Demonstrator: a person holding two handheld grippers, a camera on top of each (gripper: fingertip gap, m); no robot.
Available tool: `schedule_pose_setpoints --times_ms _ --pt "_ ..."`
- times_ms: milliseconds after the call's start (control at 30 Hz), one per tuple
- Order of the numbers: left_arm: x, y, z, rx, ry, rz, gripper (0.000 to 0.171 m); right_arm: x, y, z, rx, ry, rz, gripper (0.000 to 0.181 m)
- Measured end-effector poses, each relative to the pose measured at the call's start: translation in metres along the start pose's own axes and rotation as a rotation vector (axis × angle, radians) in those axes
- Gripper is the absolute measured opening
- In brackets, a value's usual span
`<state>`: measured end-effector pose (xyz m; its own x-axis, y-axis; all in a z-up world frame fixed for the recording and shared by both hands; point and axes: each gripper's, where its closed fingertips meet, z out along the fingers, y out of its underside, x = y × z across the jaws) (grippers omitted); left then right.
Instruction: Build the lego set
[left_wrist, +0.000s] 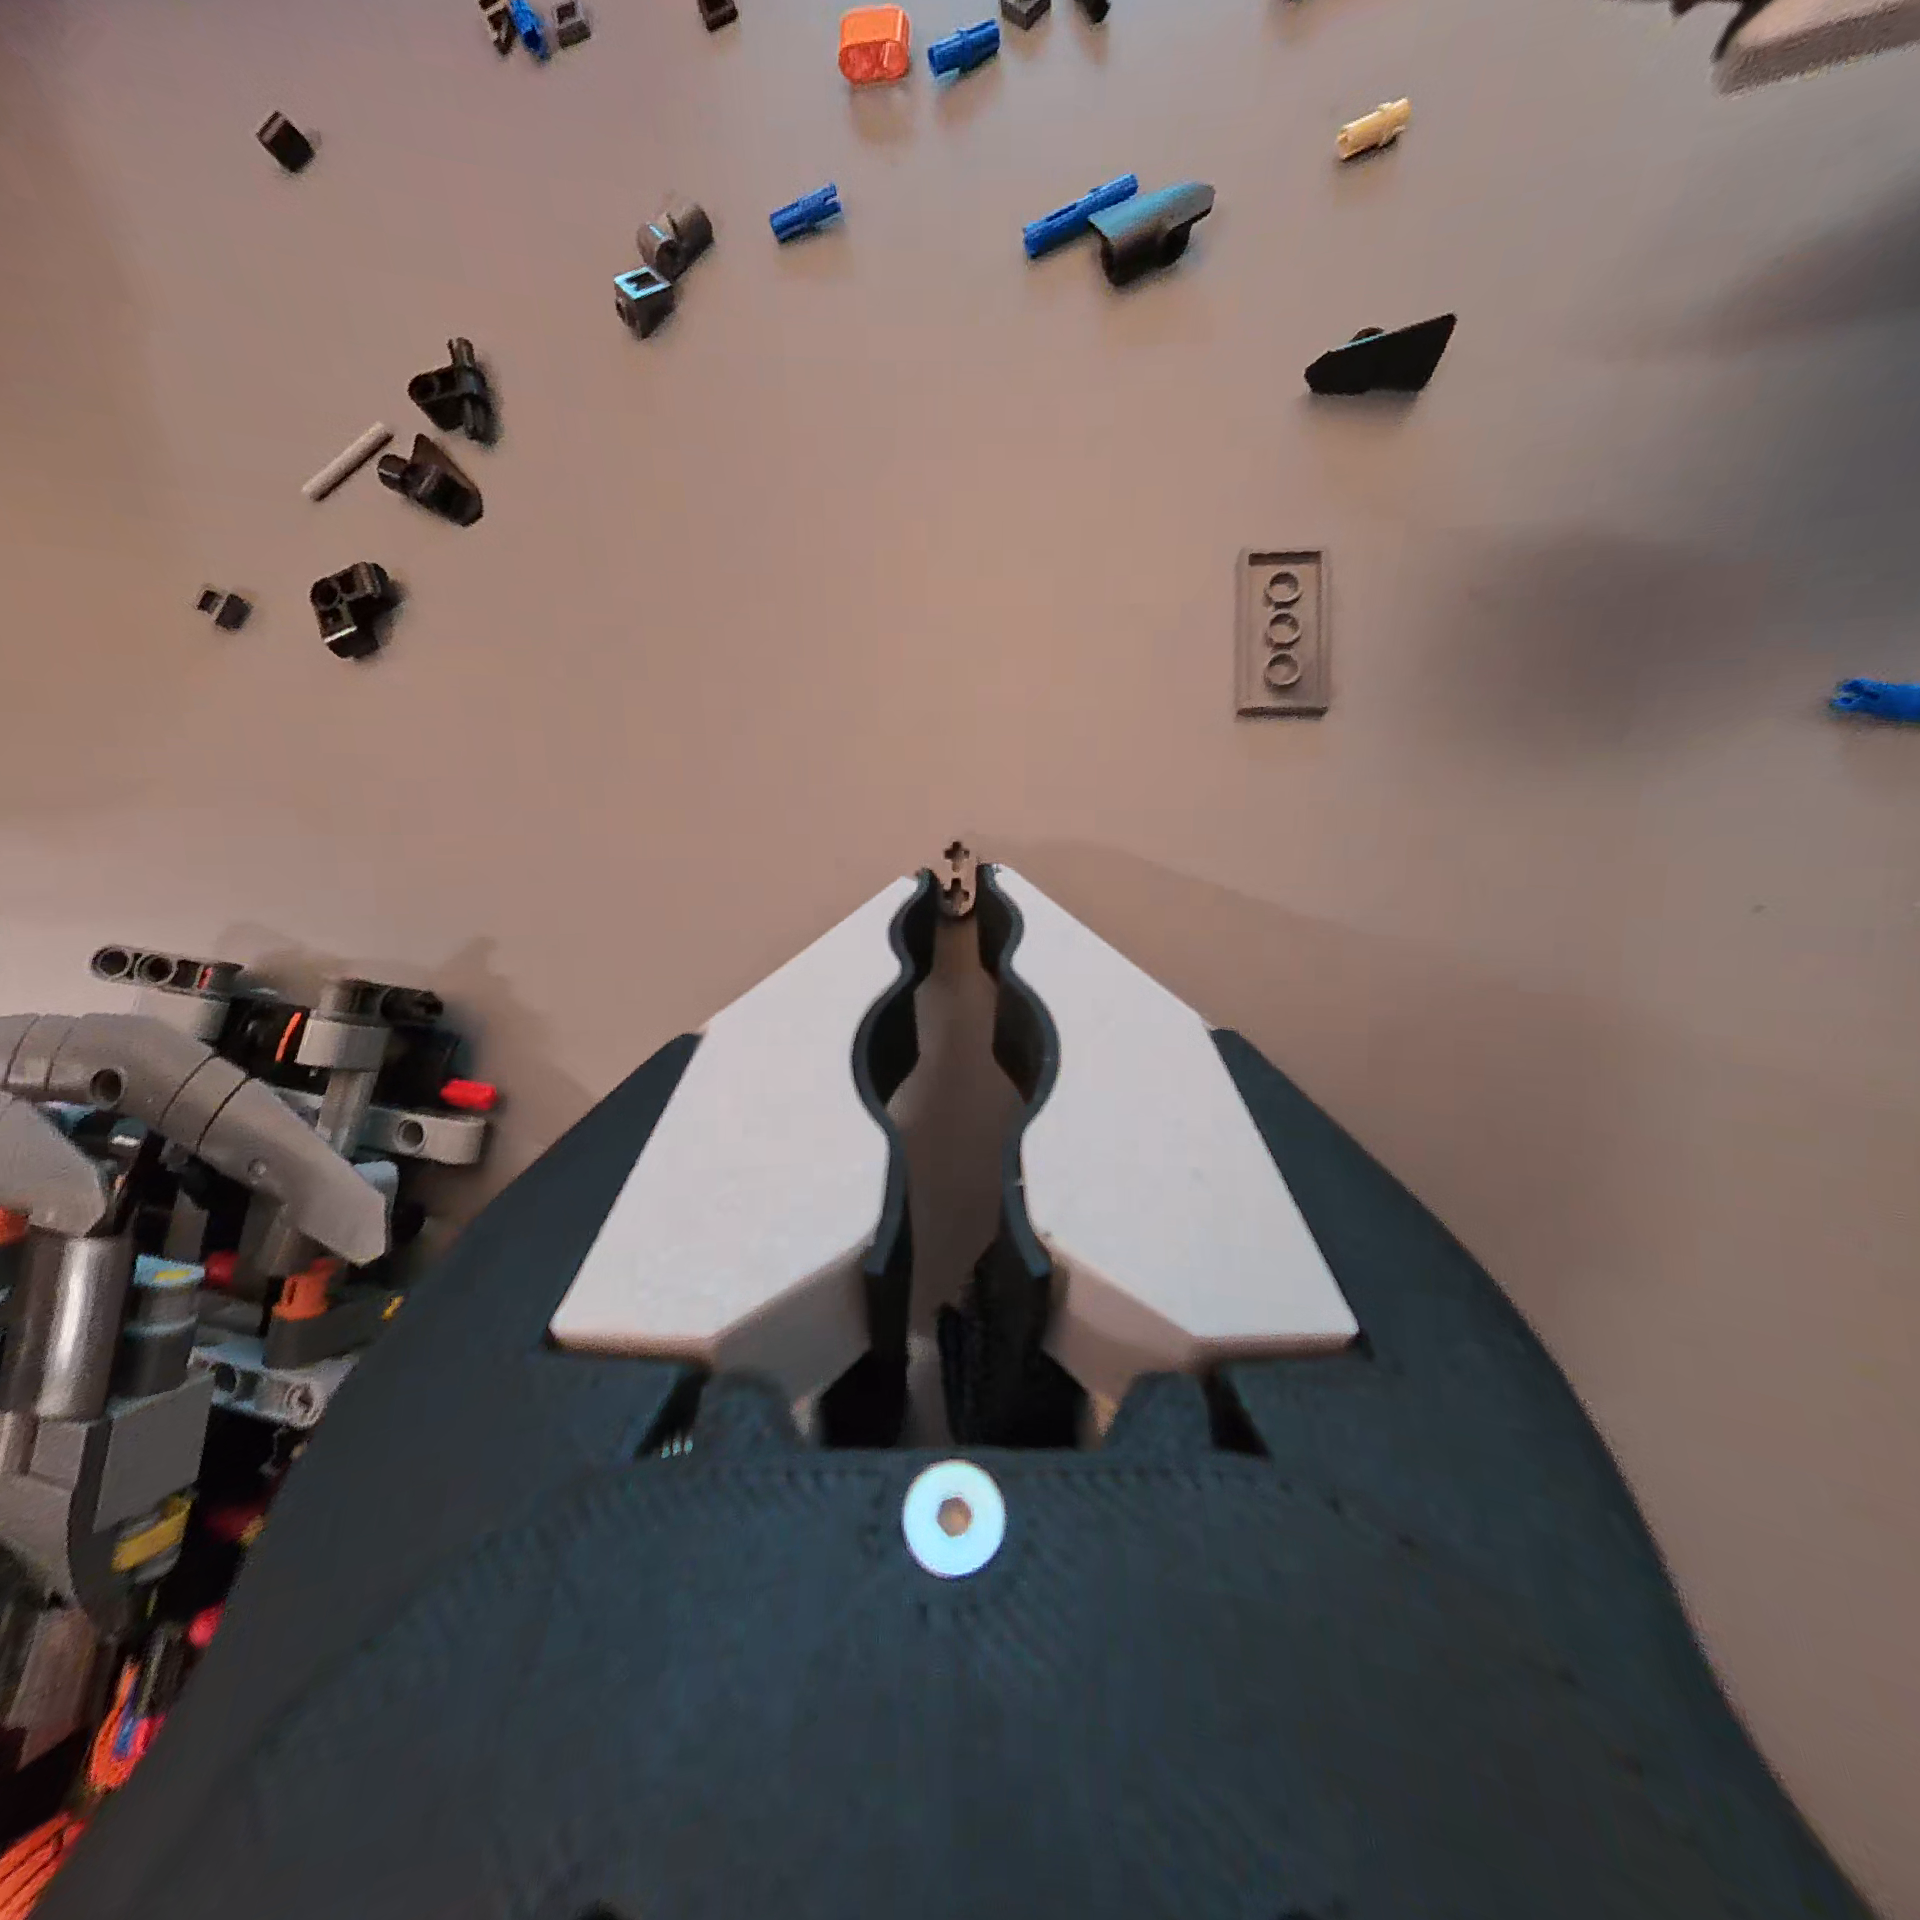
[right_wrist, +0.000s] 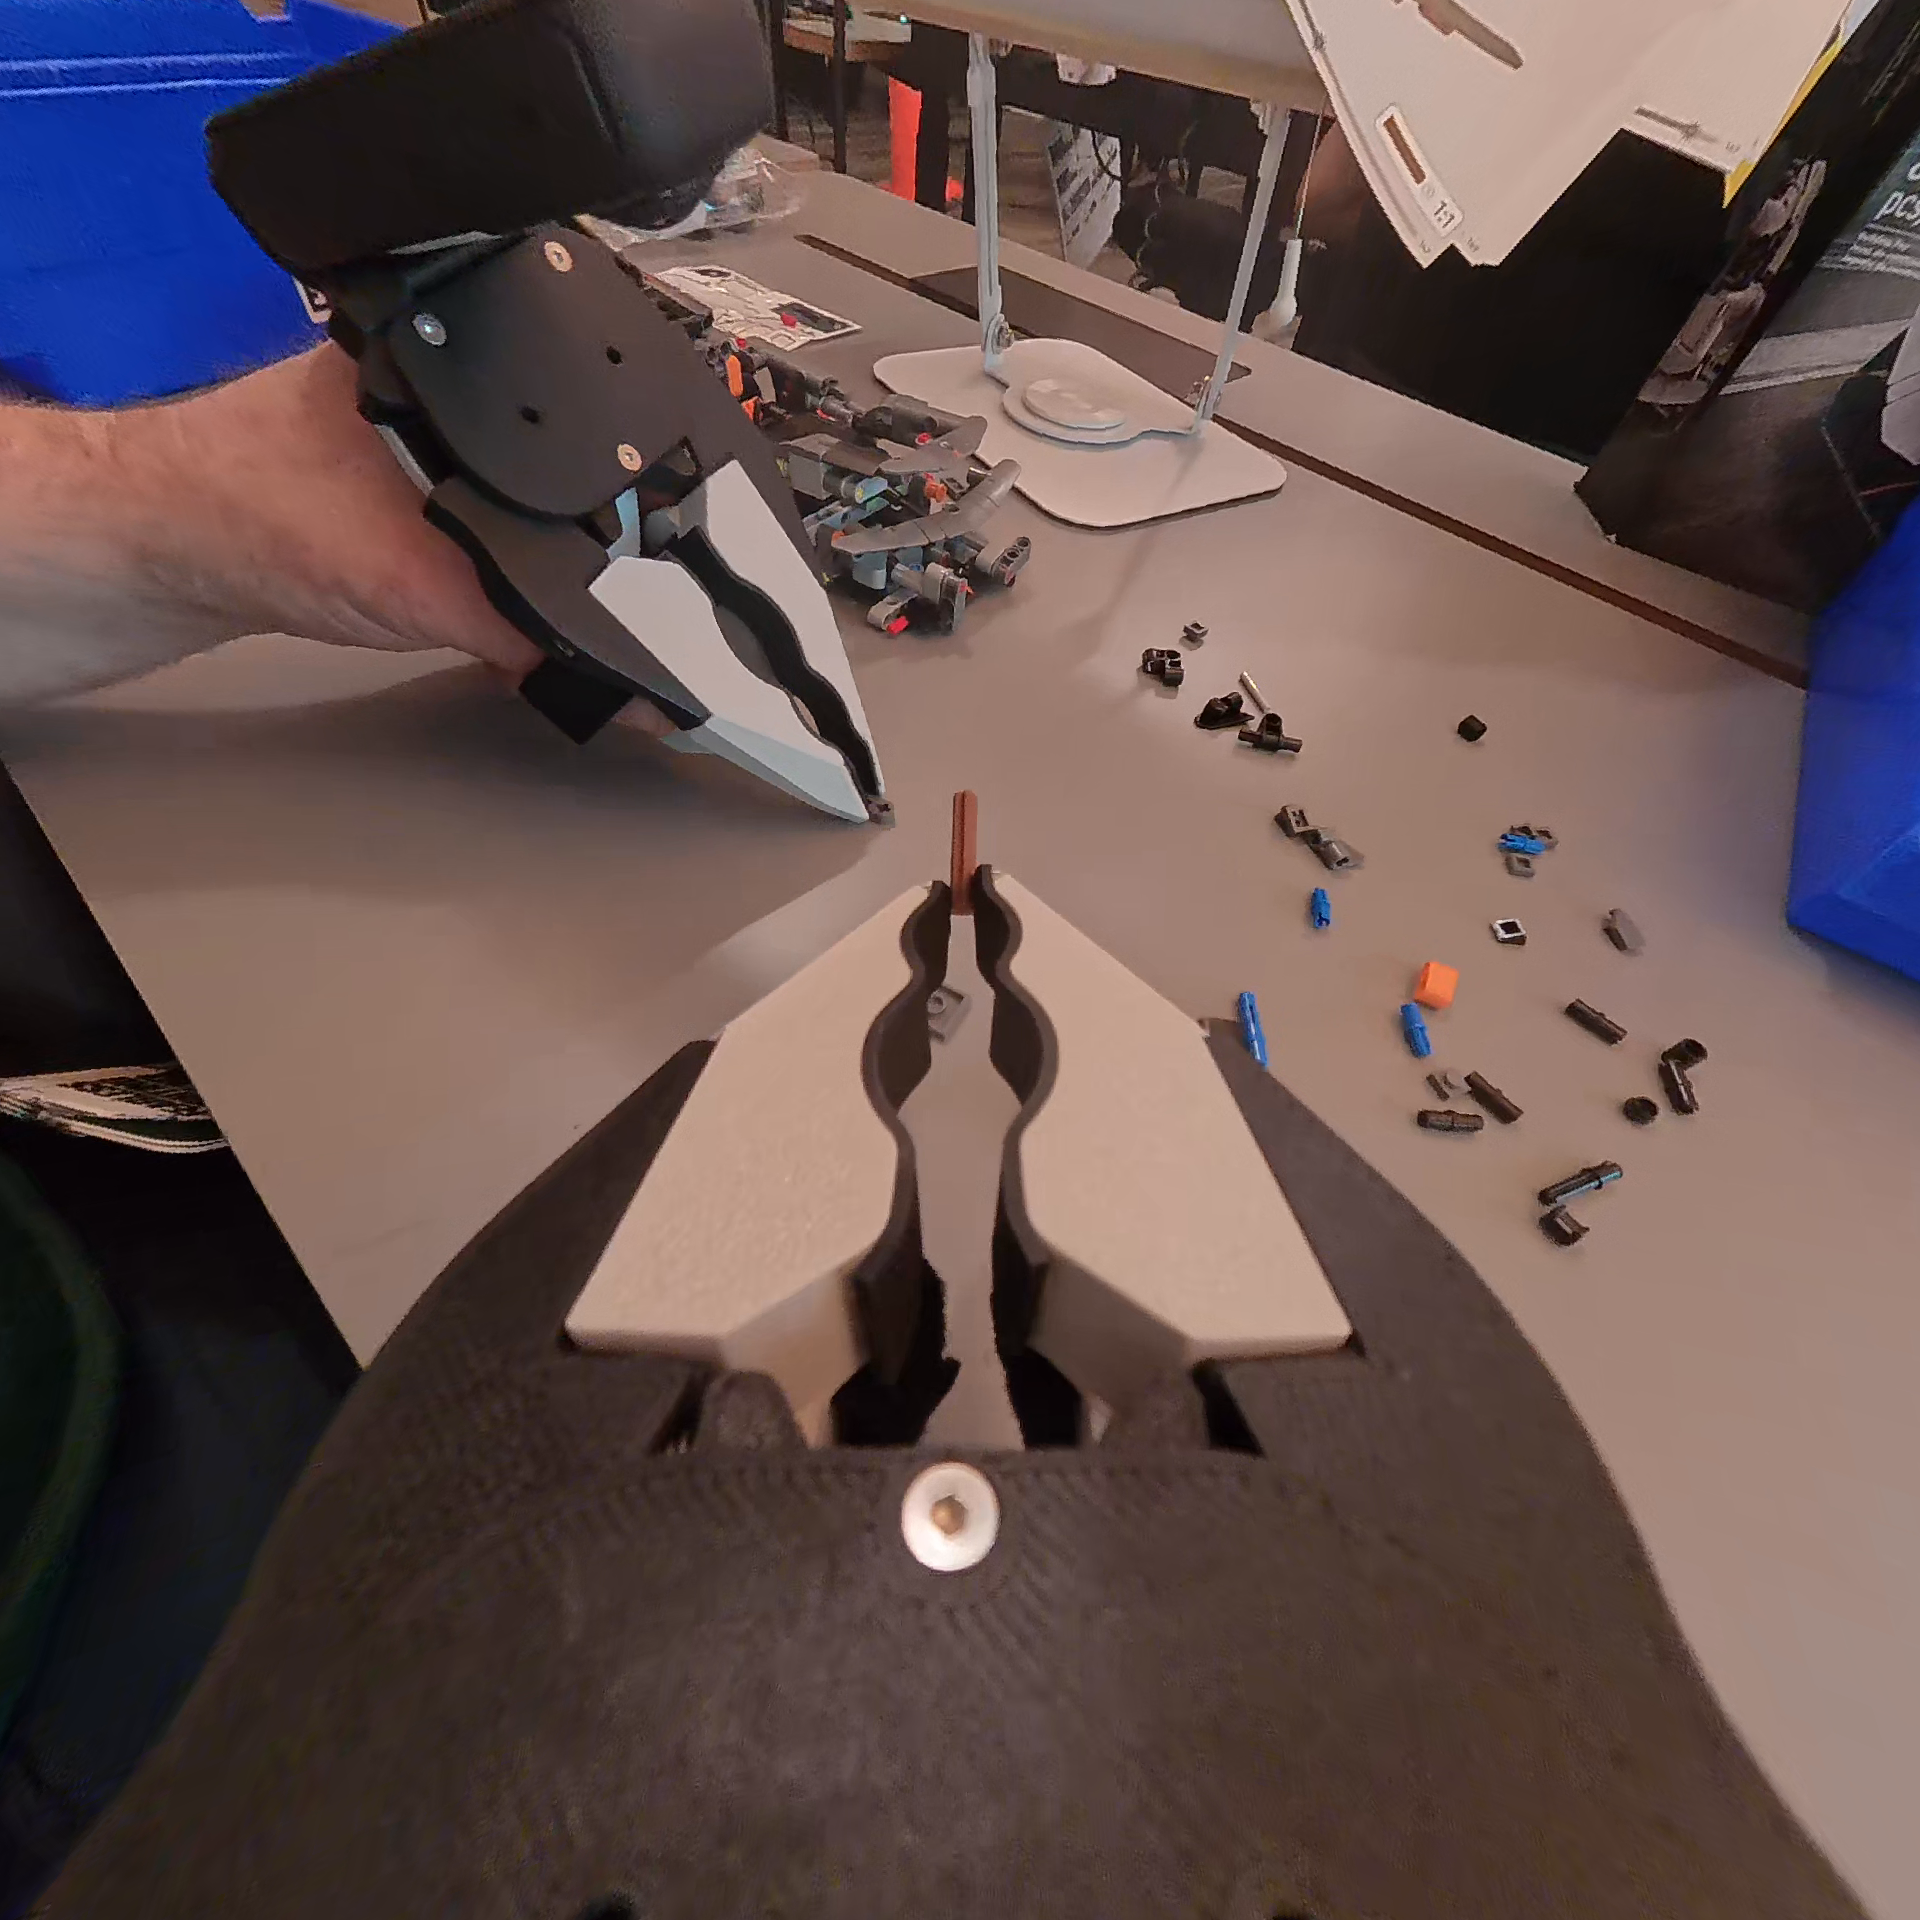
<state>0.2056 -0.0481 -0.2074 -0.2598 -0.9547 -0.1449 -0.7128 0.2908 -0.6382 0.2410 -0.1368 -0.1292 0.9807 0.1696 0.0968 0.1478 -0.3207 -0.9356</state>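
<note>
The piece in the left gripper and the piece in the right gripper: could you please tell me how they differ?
The small dark connector is short and barely clears the left gripper tips; the brown axle is long and slim, standing well past the right gripper tips. The connector is dark grey with cross-shaped holes at its end; the axle is reddish brown, ridged lengthwise. Both are pinched at the very tips of shut grippers, above the grey table.

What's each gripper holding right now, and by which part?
The right gripper pinches a reddish-brown axle by its near end, the rest sticking out forward. The left gripper clamps a small dark connector at its fingertips; only its front end shows.
</note>
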Motion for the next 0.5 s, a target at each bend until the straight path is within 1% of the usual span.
schedule_pose_setpoints --times_ms 67,200,333,500 --pt "0.0 0.002 -0.002 -0.002 -0.006 -0.006 0.006 0.001 -0.001 0.002 0.005 0.0 -0.003 0.002" --pt "0.001 -0.007 -0.011 0.068 0.011 -0.065 0.006 0.001 -0.004 0.006 0.013 0.0 -0.025 0.002" --pt "0.007 -0.025 -0.026 0.188 0.068 -0.148 0.006 0.0 -0.01 0.011 0.019 -0.007 -0.055 0.002" --pt "0.013 -0.05 -0.049 0.353 0.195 -0.276 0.005 -0.004 -0.021 0.017 0.034 -0.02 -0.095 0.002"
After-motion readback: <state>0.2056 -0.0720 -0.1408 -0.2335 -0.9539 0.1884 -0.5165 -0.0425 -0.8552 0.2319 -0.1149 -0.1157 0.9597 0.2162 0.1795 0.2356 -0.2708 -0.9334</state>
